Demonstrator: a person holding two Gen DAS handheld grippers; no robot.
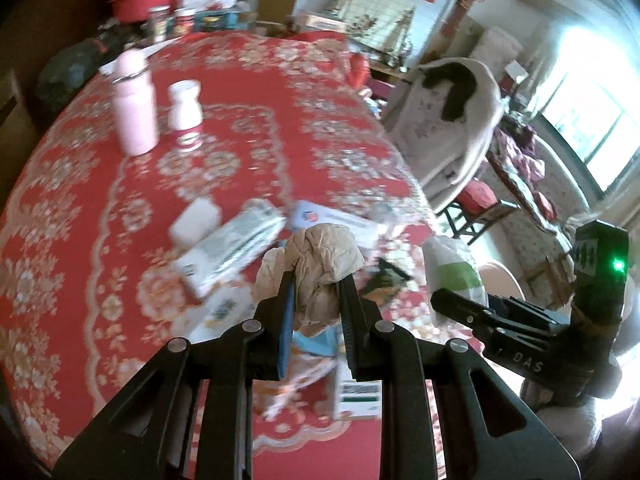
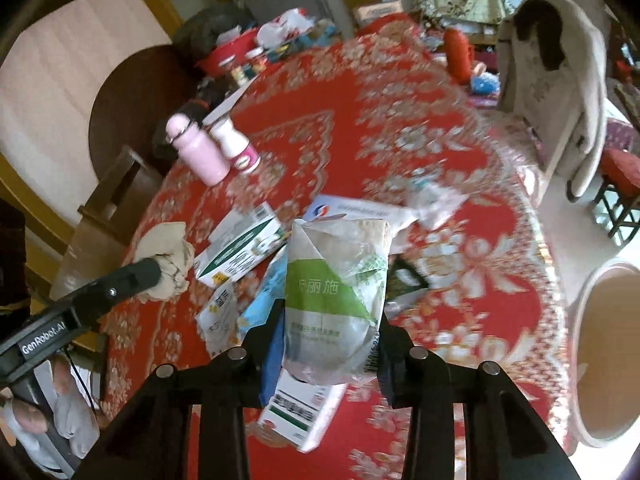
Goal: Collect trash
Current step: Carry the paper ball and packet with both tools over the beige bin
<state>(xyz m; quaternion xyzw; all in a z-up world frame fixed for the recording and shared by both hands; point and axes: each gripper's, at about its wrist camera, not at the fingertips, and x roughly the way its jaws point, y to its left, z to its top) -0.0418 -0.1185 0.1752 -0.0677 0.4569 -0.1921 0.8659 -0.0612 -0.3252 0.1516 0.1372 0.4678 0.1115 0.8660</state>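
My left gripper [image 1: 316,280] is shut on a crumpled beige paper wad [image 1: 324,256], held above the red floral tablecloth [image 1: 100,200]; the wad also shows in the right wrist view [image 2: 166,256]. My right gripper [image 2: 332,312] is shut on a crumpled white-and-green packet [image 2: 336,284], seen at the right in the left wrist view [image 1: 452,268]. Below them lie more litter: a green-and-white carton [image 2: 240,252], a white envelope with a logo [image 2: 360,210], a blue wrapper [image 2: 264,292], a dark wrapper [image 2: 406,276] and a flat box [image 2: 300,412].
A pink bottle [image 1: 134,108] and a white bottle [image 1: 186,114] stand at the far left of the table. Jars and a red bowl [image 1: 144,0] crowd the back edge. A beige bin [image 2: 608,356] stands off the table's right side. A chair with a coat [image 1: 448,120] is beyond.
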